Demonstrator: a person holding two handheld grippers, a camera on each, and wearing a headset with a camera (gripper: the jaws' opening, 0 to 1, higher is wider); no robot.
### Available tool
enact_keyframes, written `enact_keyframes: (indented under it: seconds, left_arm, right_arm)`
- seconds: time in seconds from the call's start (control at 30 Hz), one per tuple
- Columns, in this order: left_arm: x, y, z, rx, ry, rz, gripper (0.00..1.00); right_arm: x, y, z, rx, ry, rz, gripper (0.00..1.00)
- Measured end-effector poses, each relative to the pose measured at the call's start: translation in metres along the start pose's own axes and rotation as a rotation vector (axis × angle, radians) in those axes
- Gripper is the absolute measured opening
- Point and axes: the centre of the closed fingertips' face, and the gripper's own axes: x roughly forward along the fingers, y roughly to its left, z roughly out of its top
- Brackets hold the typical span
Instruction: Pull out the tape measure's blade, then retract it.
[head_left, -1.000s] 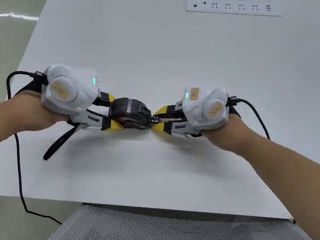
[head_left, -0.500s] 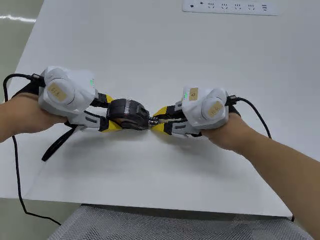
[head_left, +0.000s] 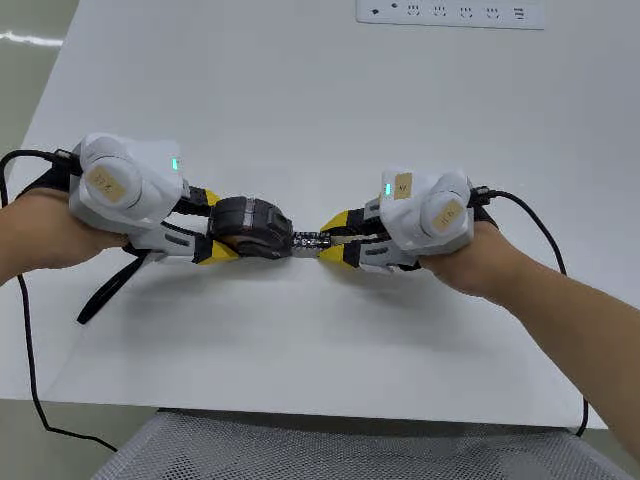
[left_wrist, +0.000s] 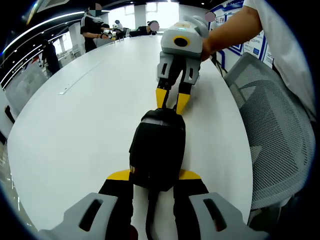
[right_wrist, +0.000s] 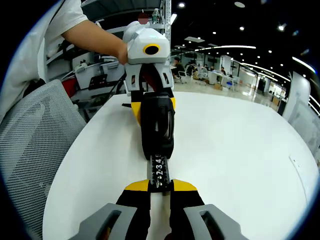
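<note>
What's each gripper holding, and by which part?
The left gripper clamps the tape measure by its case; the right gripper pinches the blade at its tip.

1. The digits 2, 3 and 4 stand on the short stretch of blade (right_wrist: 159, 172) between the tape measure (right_wrist: 157, 125) and the right gripper (right_wrist: 160, 186); they can be read in the right gripper view.
2. In the head view the same blade (head_left: 308, 241) carries marks too small to read.
3. A tan sticker (head_left: 105, 183) on the white housing of the left gripper (head_left: 217, 224) bears writing that cannot be made out.
4. Two tan stickers (head_left: 403, 186) on the right gripper's housing bear writing too small to read.
5. The power strip (head_left: 450, 12) at the top of the head view has small dark marks, unreadable.
6. Blue wall boards (left_wrist: 260, 40) in the left gripper view show print too blurred to read.
</note>
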Motion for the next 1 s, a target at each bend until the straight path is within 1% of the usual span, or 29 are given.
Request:
enact_keyframes:
  seconds: [0.23,0.77,1.0]
  left_arm:
    - [0.000,0.000,0.000,-0.006,0.000,0.000,0.25]
    - [0.000,-0.001,0.001,-0.010,-0.001,0.002,0.25]
    - [0.000,-0.001,0.001,-0.010,0.000,0.004,0.25]
  right_arm:
    - [-0.011,-0.002,-0.006,0.000,0.008,-0.004,0.10]
    - [-0.032,0.001,-0.015,0.010,0.027,-0.009,0.10]
    - [-0.042,-0.002,-0.025,0.014,0.041,-0.018,0.10]
